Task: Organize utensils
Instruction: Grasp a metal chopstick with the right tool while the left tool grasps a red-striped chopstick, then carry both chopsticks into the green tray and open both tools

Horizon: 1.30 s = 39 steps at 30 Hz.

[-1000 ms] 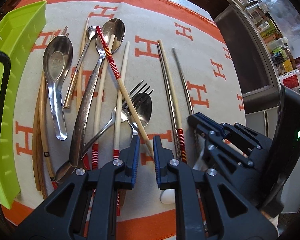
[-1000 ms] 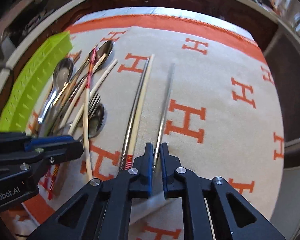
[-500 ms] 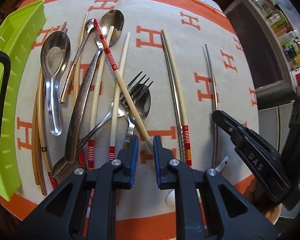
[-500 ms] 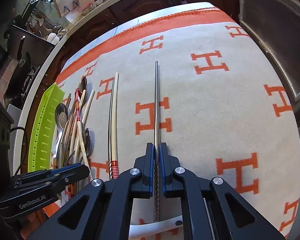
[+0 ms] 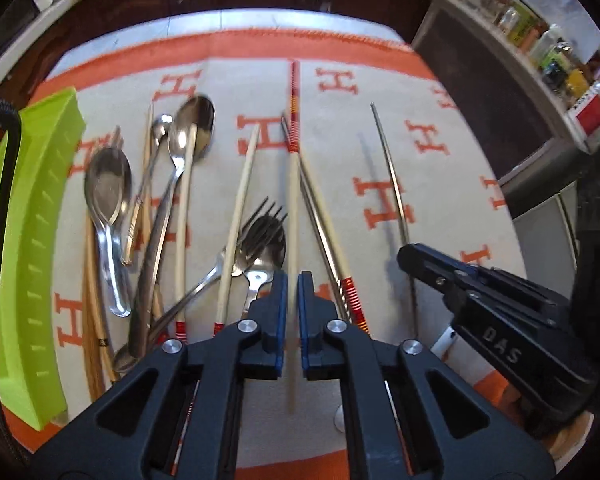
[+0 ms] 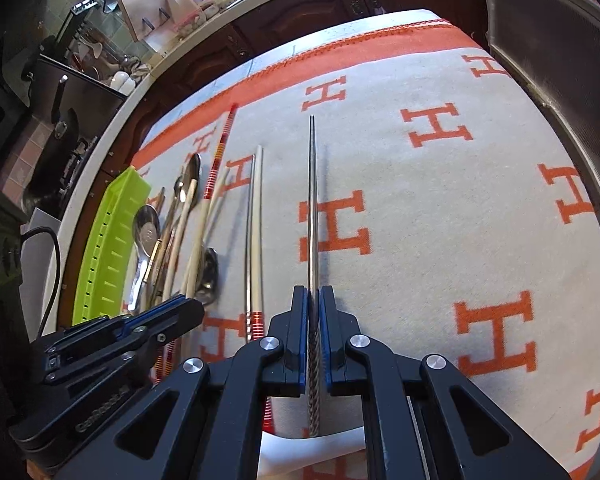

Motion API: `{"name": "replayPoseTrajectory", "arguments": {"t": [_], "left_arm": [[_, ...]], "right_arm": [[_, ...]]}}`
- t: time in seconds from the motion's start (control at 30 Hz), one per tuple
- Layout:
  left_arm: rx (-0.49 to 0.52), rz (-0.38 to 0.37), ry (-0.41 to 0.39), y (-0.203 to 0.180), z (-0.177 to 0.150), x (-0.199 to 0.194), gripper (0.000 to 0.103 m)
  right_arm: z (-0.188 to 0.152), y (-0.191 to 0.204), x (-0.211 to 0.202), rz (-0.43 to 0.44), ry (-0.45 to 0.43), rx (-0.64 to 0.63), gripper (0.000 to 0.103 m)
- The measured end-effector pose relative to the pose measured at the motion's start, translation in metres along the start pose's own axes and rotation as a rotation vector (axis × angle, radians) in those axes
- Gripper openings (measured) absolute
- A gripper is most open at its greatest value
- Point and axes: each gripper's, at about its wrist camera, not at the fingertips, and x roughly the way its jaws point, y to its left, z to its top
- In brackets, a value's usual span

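Observation:
My left gripper (image 5: pixel 292 280) is shut on a cream chopstick with red bands (image 5: pixel 293 184) and holds it pointing away over the cloth; it also shows in the right wrist view (image 6: pixel 216 168). My right gripper (image 6: pixel 313 294) is shut on a metal chopstick (image 6: pixel 312 200), lifted above the cloth, also seen in the left wrist view (image 5: pixel 390 172). A pile of spoons (image 5: pixel 108 184), a fork (image 5: pixel 260 228) and more chopsticks (image 5: pixel 236 216) lies at the left. A metal and cream chopstick pair (image 5: pixel 328 248) lies in the middle.
A lime green tray (image 5: pixel 32 240) stands along the left edge of the cream and orange cloth (image 6: pixel 440 208). A white spoon handle (image 6: pixel 332 444) lies under the right gripper. Cabinets and a counter edge lie beyond the cloth.
My left gripper closed on the red-banded chopstick and lifted it straight out of the pile. My right gripper picked the metal chopstick up off the cloth.

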Motion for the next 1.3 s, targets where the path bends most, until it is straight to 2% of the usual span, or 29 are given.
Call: {"name": "replayPoseTrajectory", "arguments": {"t": [0.2, 0.37, 0.6, 0.7, 0.83, 0.97, 1.13, 1.3], "left_arm": [[-0.015, -0.065, -0.06, 0.014, 0.002, -0.04, 0.003], [-0.033, -0.076, -0.109, 0.039, -0.004, -0.077, 0.003], [-0.059, 0.007, -0.207, 0.094, -0.024, -0.129, 0.003], [-0.084, 0.075, -0.241, 0.125, -0.034, -0.142, 0.003], [-0.116, 0.171, -0.262, 0.171, -0.047, -0.147, 0.003], [-0.137, 0.208, -0.253, 0.209, -0.058, -0.14, 0.003], [-0.152, 0.198, -0.211, 0.245, -0.061, -0.118, 0.003], [-0.142, 0.183, -0.178, 0.261, -0.063, -0.096, 0.003]], "right_arm": [[0.002, 0.006, -0.015, 0.058, -0.025, 0.018, 0.005], [0.0, 0.029, -0.026, 0.088, -0.042, 0.002, 0.005], [-0.002, 0.084, -0.039, 0.153, -0.056, -0.039, 0.005], [-0.003, 0.114, -0.043, 0.184, -0.046, -0.065, 0.005], [-0.004, 0.167, -0.046, 0.25, -0.017, -0.103, 0.005], [-0.003, 0.22, -0.035, 0.325, 0.037, -0.12, 0.005], [-0.003, 0.275, -0.003, 0.369, 0.107, -0.123, 0.005], [-0.004, 0.302, 0.039, 0.346, 0.179, -0.105, 0.006]]}}
